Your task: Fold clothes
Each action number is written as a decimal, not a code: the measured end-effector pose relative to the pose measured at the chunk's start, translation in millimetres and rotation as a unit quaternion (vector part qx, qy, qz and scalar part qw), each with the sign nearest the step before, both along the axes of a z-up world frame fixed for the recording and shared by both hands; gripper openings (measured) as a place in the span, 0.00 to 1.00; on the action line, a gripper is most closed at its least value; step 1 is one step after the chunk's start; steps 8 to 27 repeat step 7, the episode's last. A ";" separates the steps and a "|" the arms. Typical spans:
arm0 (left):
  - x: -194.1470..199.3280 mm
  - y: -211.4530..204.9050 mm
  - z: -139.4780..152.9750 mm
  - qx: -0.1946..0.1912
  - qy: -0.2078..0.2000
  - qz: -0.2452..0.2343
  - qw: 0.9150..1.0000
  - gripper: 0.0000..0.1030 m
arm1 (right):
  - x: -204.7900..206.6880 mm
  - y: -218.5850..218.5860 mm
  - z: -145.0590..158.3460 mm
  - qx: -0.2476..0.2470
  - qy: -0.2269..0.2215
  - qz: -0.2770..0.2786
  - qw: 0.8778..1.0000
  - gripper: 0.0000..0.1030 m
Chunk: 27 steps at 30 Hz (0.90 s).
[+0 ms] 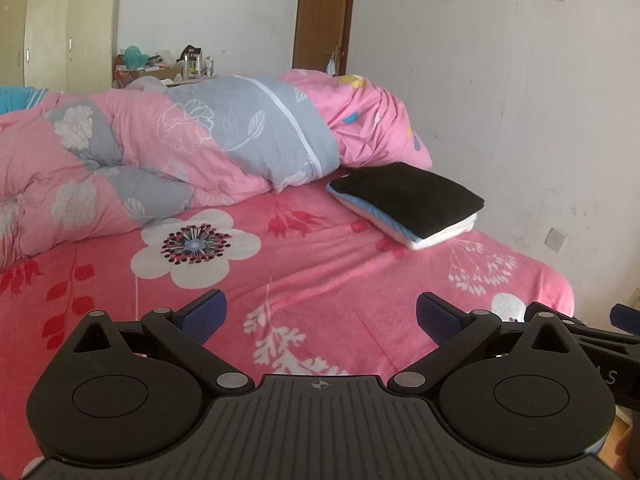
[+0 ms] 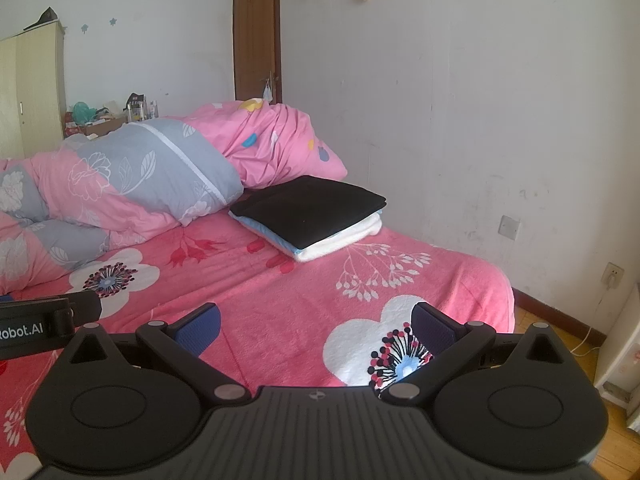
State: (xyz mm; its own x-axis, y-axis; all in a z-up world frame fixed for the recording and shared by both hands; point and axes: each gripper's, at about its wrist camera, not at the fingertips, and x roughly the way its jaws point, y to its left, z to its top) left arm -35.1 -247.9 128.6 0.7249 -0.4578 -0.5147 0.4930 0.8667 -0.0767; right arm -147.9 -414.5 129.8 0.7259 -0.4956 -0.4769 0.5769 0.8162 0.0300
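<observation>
- Far left beyond my left tongs: pale wood-look wardrobe (image 1: 60, 28), flat doors, slim metal handles.
- Next to it a cluttered low surface (image 1: 160, 66) with bottles and bags; too small to sort out.
- Ahead-left of both tongs: puffy quilt (image 1: 160, 148), pink and grey, white outline flowers, bunched in soft rolls across the bed.
- My left tongs (image 1: 320, 316): released, blue textured pads wide apart, nothing between them, black matte plastic body with a ribbed deck, hovering over the bedsheet (image 1: 312, 264).
- Bedsheet is fuzzy pink fleece, big white flowers, red leaf sprigs, fairly flat under both tongs.
- Brown wooden door (image 2: 256, 36) straight ahead behind the bedding.
- Pink pillow (image 2: 280, 144), crinkled cotton with small coloured shapes, sits just behind the clothes.
- Stack of folded clothes (image 2: 308, 212): ahead of my right tongs, ahead-right of the left tongs, well apart from both, near the wall-side edge of the bed. Neat rectangles, black piece on top, light blue then thick white below, edges squared.
- My right tongs (image 2: 316, 320): released too, blue pads spread, empty, above a white flower on the sheet; left unit's side pokes in at their left.
- Right of the tongs: scuffed white wall (image 2: 480, 120), switch plates, wooden floor (image 2: 560, 344), white cable.
</observation>
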 end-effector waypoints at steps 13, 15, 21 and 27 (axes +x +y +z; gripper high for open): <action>0.5 -0.5 -0.8 0.001 0.001 0.001 1.000 0.99 | 0.5 -0.4 -0.1 0.001 0.000 0.000 1.000 1.00; 0.5 -0.5 -0.8 0.001 0.001 0.001 1.000 0.99 | 0.5 -0.4 -0.1 0.001 0.000 0.000 1.000 1.00; 0.5 -0.5 -0.8 0.001 0.001 0.001 1.000 0.99 | 0.5 -0.4 -0.1 0.001 0.000 0.000 1.000 1.00; 0.5 -0.5 -0.8 0.001 0.001 0.001 1.000 0.99 | 0.5 -0.4 -0.1 0.001 0.000 0.000 1.000 1.00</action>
